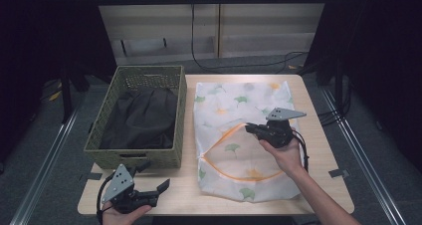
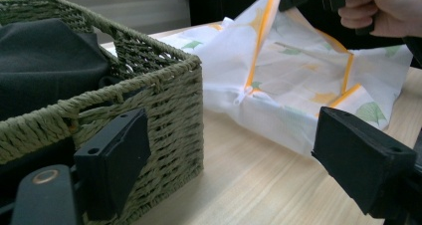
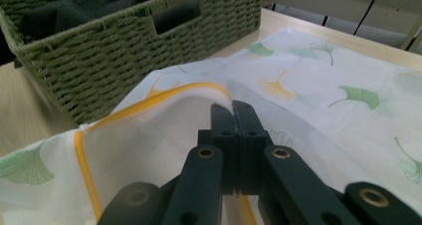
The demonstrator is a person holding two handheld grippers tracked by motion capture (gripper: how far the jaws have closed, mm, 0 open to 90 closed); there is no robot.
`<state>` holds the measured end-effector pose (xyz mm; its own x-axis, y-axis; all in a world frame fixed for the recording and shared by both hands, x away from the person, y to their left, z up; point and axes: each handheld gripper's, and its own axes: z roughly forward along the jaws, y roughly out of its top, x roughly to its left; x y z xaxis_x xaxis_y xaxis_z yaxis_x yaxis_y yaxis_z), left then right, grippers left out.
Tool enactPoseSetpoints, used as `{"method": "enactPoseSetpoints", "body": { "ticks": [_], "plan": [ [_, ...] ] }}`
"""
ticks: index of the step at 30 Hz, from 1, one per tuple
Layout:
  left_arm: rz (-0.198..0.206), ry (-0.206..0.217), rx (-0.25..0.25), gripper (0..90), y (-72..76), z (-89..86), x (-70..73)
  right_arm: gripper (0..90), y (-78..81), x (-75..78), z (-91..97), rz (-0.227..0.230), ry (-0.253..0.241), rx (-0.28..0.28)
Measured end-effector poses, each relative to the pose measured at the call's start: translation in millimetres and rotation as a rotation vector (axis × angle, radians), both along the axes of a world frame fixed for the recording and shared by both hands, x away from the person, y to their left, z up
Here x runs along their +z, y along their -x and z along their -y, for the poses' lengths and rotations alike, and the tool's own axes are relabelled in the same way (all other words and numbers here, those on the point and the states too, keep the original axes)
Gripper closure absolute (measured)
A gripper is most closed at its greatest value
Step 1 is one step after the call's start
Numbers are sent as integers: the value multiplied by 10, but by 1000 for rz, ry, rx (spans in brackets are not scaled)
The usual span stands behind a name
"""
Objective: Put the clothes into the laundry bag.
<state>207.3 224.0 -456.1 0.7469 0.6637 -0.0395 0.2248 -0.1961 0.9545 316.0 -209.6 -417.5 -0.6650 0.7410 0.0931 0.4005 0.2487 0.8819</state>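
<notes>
A white laundry bag [image 1: 239,115] printed with ginkgo leaves lies on the table's right half, its opening edged in orange [image 1: 221,138]. My right gripper [image 1: 249,129] is shut on the upper edge of that opening and holds it lifted, so the bag's mouth gapes; the jaws pinch the orange edge [image 3: 204,88] in the right gripper view. A green woven basket [image 1: 144,158] on the left holds a dark garment [image 1: 142,118]. My left gripper [image 1: 154,177] rests open near the front left corner, just in front of the basket [image 2: 164,105], with nothing between its fingers.
The wooden table [image 1: 323,150] has bare surface to the right of the bag and along its front edge. Black curtains flank the scene, and cables trail on the floor behind the table.
</notes>
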Motion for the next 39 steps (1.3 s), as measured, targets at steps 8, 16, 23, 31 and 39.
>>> {"method": "enactPoseSetpoints", "body": {
  "ticks": [8, 16, 23, 31, 39],
  "plan": [
    [11, -21, -14, 161, 18, -29, 106, 896, -87, 144, -19, 49, -39, -22],
    [24, -34, 2, 165, -110, -72, 373, 896, -77, 141, -36, 45, -36, -11],
    [21, -9, -16, 136, -396, -44, 572, 896, -72, 143, -13, 46, -40, -3],
    [-39, -104, 43, 110, -929, -83, 834, 895, -61, 124, -35, 45, -17, 0],
    [-151, -112, 37, 93, -1456, -143, 826, 895, -74, 114, -24, 41, -14, 4]
  ]
}}
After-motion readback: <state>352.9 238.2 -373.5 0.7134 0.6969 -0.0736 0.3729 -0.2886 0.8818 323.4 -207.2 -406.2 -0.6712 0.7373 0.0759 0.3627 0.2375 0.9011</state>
